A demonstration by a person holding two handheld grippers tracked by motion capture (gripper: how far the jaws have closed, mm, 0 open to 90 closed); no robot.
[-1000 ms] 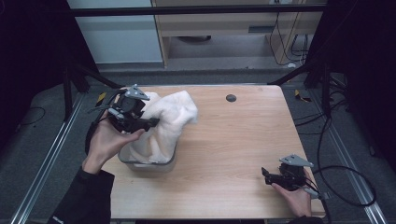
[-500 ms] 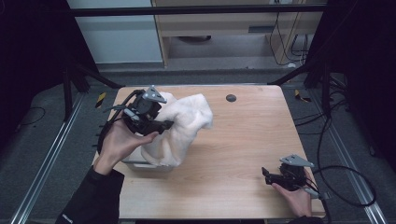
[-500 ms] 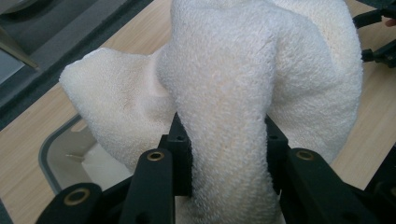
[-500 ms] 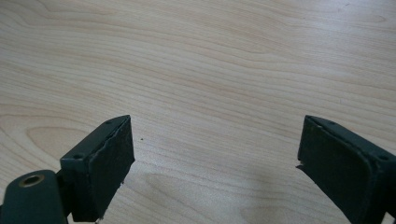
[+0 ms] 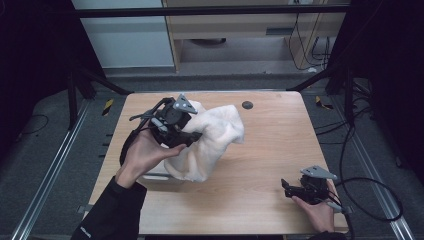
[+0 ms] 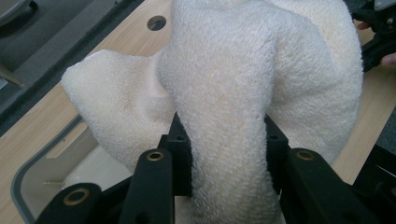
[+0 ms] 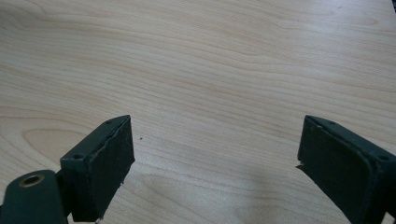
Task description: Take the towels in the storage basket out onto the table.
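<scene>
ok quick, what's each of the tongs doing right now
left tongs: closed on the white towel
right tongs: open, holding nothing, over the bare table

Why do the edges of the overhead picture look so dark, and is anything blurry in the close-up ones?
High view: light falls mainly on the table, the floor around it sinks into shadow. Left gripper view: the towel looks sharp, its weave shows, while the black left tongs below look soft. Right gripper view: even light, clear wood grain, a faint shadow between the open right tongs.

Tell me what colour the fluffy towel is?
Creamy white. The towel shows best in the left gripper view, pinched between the black fingers.
</scene>
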